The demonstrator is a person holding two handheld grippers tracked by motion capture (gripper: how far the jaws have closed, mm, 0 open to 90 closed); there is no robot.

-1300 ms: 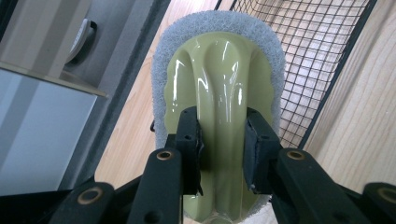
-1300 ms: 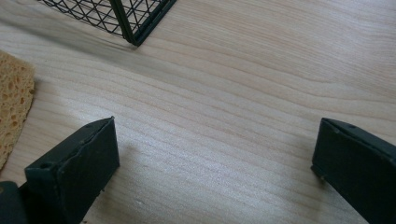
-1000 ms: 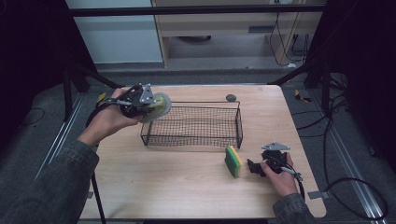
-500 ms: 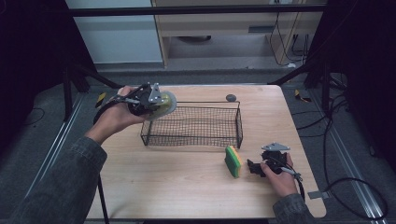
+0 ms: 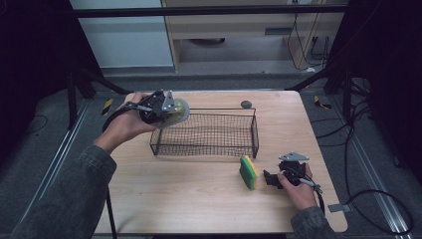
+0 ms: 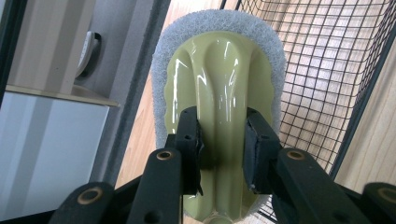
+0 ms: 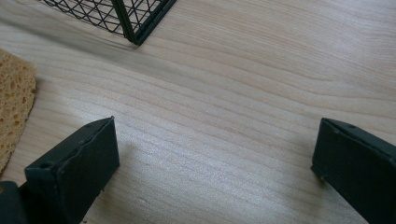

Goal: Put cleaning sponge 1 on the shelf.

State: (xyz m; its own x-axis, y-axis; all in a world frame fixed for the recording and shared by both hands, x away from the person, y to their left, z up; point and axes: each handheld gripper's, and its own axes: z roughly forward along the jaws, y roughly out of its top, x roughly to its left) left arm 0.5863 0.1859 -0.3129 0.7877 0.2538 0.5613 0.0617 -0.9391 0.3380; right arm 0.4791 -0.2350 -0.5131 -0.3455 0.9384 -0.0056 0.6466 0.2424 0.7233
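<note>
The scrubber (image 6: 219,88), clamped by its glossy handle between our left gripper (image 6: 222,144) jaws beside the basket (image 5: 204,133) rim, could slip or snag the wire, while our right gripper (image 7: 212,154) jaws gape empty over the desk (image 7: 243,93) near the sponge (image 7: 14,98).

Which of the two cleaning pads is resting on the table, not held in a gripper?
The yellow-and-green sponge, standing on edge beside the open right gripper. The other, a round scrubber with a white pad, is held by the left gripper at the wire basket.
</note>
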